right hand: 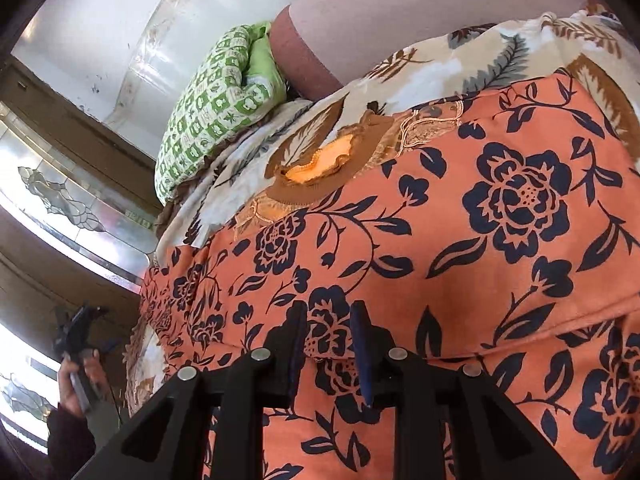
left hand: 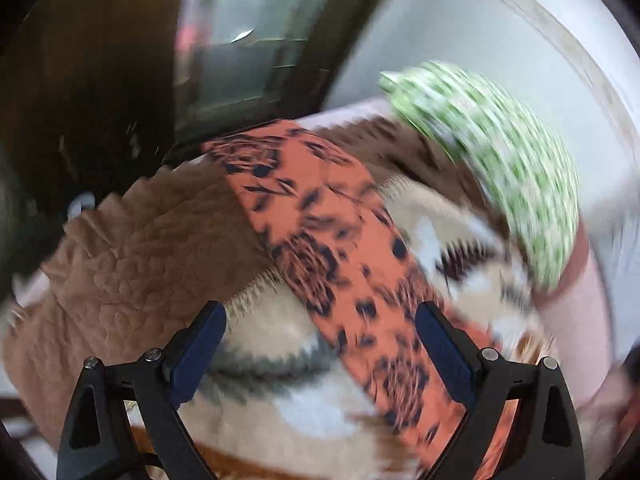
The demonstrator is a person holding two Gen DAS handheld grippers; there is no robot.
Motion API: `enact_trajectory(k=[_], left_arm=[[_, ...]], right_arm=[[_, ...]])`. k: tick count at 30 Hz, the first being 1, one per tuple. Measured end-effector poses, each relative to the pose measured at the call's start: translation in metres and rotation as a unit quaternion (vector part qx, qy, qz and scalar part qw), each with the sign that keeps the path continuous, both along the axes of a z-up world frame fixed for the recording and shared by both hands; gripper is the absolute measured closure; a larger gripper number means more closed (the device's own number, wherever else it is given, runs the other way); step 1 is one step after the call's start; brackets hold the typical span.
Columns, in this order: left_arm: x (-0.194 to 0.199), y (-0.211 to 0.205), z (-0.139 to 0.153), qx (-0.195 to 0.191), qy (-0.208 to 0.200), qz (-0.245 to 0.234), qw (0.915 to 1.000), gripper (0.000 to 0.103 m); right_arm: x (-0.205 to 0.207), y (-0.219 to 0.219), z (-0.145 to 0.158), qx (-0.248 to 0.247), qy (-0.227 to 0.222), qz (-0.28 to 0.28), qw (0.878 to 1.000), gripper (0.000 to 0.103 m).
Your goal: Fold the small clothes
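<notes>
Below both cameras, an orange garment printed with dark navy flowers [right hand: 460, 240] lay spread across a cream bedspread with a leaf pattern [right hand: 420, 64]. The right gripper [right hand: 326, 344] sat low on the cloth near its edge, jaws drawn close and apparently pinching a small ridge of fabric between the blue pads. The left gripper [left hand: 320, 348] hovered above the garment, which showed there as a blurred strip, with jaws spread wide and nothing between them. A green checked pillow [right hand: 208, 116] rested nearby, against a mauve bolster [right hand: 400, 12]. The fabric looked thin, light and limp, likely to slide and sag, so corners or hems seemed the best places to hold.
</notes>
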State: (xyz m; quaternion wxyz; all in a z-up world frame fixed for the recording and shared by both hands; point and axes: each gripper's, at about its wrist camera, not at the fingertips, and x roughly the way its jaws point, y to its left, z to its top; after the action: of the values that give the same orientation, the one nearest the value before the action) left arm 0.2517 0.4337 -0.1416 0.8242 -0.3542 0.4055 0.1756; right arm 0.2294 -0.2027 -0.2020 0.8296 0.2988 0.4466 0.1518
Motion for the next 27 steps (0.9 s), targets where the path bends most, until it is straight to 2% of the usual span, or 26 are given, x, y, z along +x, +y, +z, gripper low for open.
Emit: enact_trajectory(k=[2, 5, 7, 9, 11, 16, 18, 22, 24, 26, 27], left_arm=[[0.008, 0.017, -0.018, -0.067, -0.013, 0.018, 0.9975, 0.007], [0.018, 0.025, -0.035, -0.097, -0.023, 0.042, 0.9941, 0.008], [0.024, 0.026, -0.039, -0.098, -0.028, 0.043, 0.9939, 0.015], [0.031, 0.028, -0.045, -0.106, -0.030, 0.035, 0.9933, 0.036], [0.039, 0.029, -0.051, -0.111, -0.029, 0.028, 0.9930, 0.047], [0.040, 0.045, -0.062, -0.116, -0.043, 0.045, 0.9913, 0.048], [0.042, 0.049, -0.065, -0.116, -0.055, 0.049, 0.9905, 0.054], [0.044, 0.054, -0.069, -0.117, -0.070, 0.063, 0.9887, 0.059], [0.046, 0.055, -0.071, -0.107, -0.065, 0.067, 0.9899, 0.084], [0.049, 0.055, -0.068, -0.097, -0.054, 0.069, 0.9915, 0.095], [0.049, 0.054, -0.065, -0.091, -0.057, 0.069, 0.9918, 0.096]], right_arm=[[0.001, -0.003, -0.002, 0.002, 0.004, -0.004, 1.000, 0.078], [0.003, -0.010, -0.006, 0.006, 0.010, -0.015, 1.000, 0.078], [0.005, -0.013, -0.007, 0.005, 0.012, -0.018, 1.000, 0.078], [0.006, -0.014, -0.008, 0.006, 0.013, -0.019, 1.000, 0.078], [0.007, -0.014, -0.009, 0.005, 0.016, -0.016, 1.000, 0.078], [0.009, -0.010, -0.014, -0.006, 0.021, -0.012, 1.000, 0.078], [0.009, -0.010, -0.015, -0.008, 0.020, -0.013, 1.000, 0.078], [0.010, -0.008, -0.014, -0.016, 0.017, -0.015, 1.000, 0.078], [0.011, -0.008, -0.014, -0.020, 0.015, -0.016, 1.000, 0.078], [0.010, -0.008, -0.012, -0.023, 0.012, -0.018, 0.999, 0.078], [0.010, -0.008, -0.011, -0.026, 0.010, -0.020, 0.999, 0.078]])
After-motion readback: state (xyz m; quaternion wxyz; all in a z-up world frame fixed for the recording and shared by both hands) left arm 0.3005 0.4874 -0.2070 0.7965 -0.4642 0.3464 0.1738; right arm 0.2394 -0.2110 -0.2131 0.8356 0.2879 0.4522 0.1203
